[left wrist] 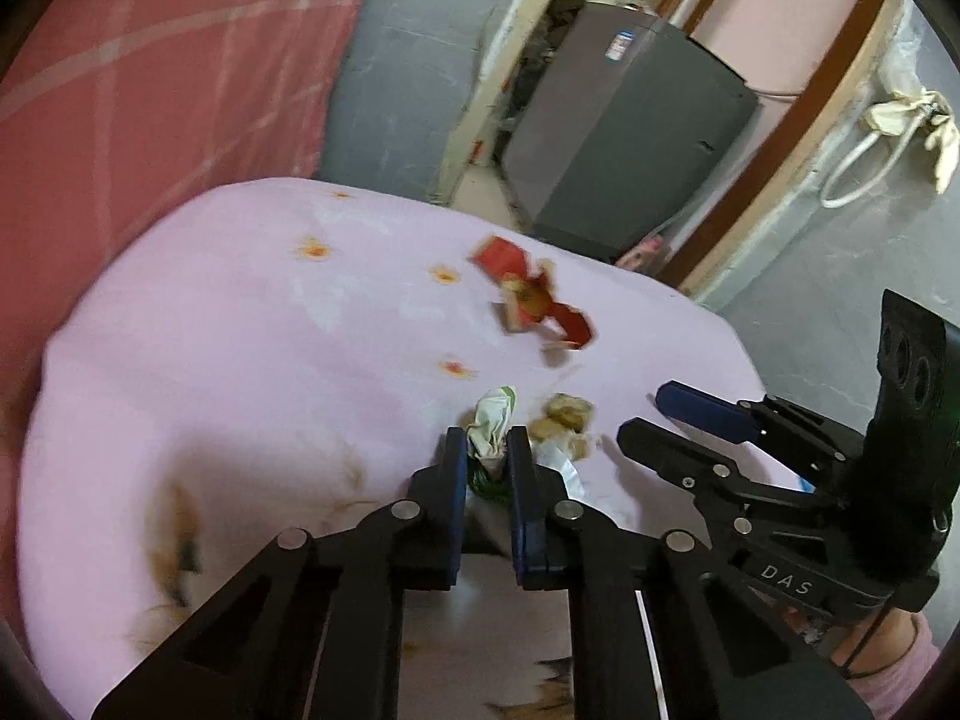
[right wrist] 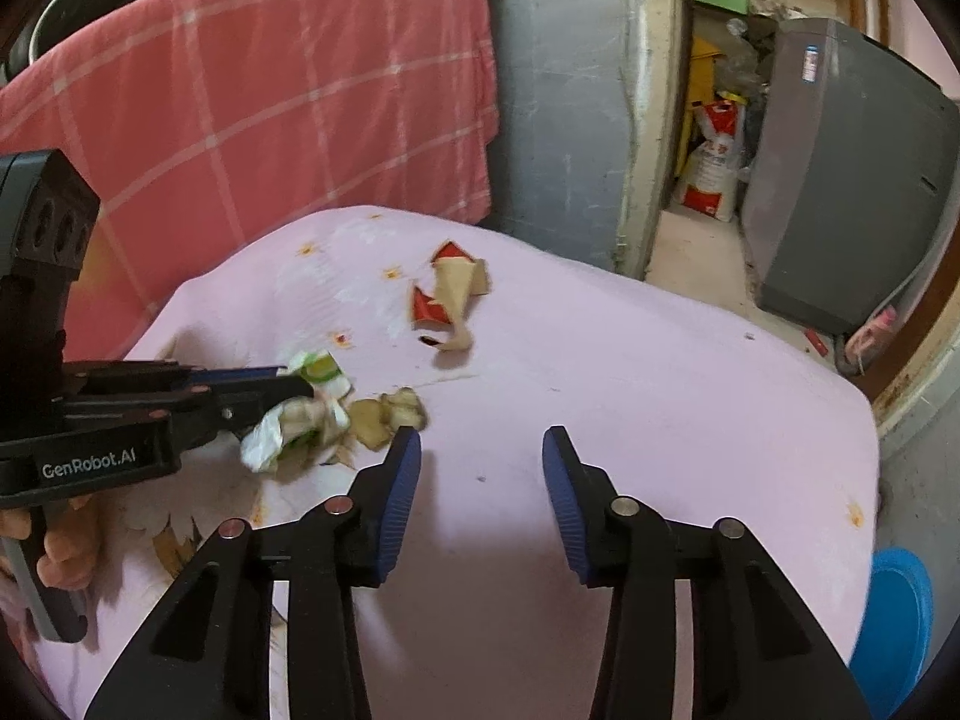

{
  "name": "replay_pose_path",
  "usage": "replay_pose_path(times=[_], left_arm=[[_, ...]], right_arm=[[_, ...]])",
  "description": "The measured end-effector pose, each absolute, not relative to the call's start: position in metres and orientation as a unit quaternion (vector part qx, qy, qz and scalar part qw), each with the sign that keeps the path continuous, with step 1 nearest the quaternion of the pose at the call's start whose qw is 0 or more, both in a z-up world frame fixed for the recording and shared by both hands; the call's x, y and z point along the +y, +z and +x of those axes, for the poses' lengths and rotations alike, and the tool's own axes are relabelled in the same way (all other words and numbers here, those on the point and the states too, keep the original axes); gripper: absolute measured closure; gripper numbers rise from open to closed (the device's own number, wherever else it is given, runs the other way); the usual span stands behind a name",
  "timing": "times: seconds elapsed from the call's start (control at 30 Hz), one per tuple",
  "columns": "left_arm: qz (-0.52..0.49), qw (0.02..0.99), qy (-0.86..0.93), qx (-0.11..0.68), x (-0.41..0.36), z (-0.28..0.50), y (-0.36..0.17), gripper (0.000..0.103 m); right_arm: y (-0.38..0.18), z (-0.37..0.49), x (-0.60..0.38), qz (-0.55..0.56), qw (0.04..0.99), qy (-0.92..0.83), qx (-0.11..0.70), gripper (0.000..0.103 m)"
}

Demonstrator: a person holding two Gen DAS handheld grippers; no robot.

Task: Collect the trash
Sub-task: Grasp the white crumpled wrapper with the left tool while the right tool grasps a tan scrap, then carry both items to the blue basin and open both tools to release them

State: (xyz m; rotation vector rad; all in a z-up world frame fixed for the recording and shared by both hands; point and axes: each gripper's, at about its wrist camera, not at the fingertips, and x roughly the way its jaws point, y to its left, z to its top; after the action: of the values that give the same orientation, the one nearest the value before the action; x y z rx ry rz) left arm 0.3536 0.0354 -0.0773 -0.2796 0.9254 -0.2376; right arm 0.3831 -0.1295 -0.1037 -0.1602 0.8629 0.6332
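On the pink cloth-covered table (right wrist: 660, 372), toward its left edge, the left gripper (left wrist: 487, 441) is clamped on a crumpled white-and-green wrapper (left wrist: 493, 420), likely to lift it away as trash. Just right of it lie brown scraps (right wrist: 387, 414), loose beside the right gripper (right wrist: 482, 441), whose 2 jaws stand apart and empty. A torn red carton (right wrist: 444, 294) waits nearer the far edge.

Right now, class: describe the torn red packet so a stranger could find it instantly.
Start at the pink bedsheet. Towards its far edge, beyond the crumpled white-green wrapper and brown scraps, lies the torn packet. It alone is bright red with tan card showing.
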Motion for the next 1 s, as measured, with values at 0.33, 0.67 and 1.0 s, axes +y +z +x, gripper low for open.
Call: replay_pose_path(times=[0.33,0.67,1.0], left_arm=[[-0.118,0.889,-0.079,0.436,0.049,0.342,-0.078,0.094],[-0.121,0.89,-0.077,0.434,0.046,0.343,-0.078,0.094],[-0.107,0.908,-0.097,0.393,0.03,0.321,-0.062,0.095]], right_arm=[[-0.114,0.401,-0.107,-0.06,0.832,0.335,0.439,0.077],[-0.114,0.411,-0.099,-0.058,0.823,0.347,0.446,0.089],[-0.088,0.369,-0.124,-0.053,0.864,0.339,0.369,0.092]])
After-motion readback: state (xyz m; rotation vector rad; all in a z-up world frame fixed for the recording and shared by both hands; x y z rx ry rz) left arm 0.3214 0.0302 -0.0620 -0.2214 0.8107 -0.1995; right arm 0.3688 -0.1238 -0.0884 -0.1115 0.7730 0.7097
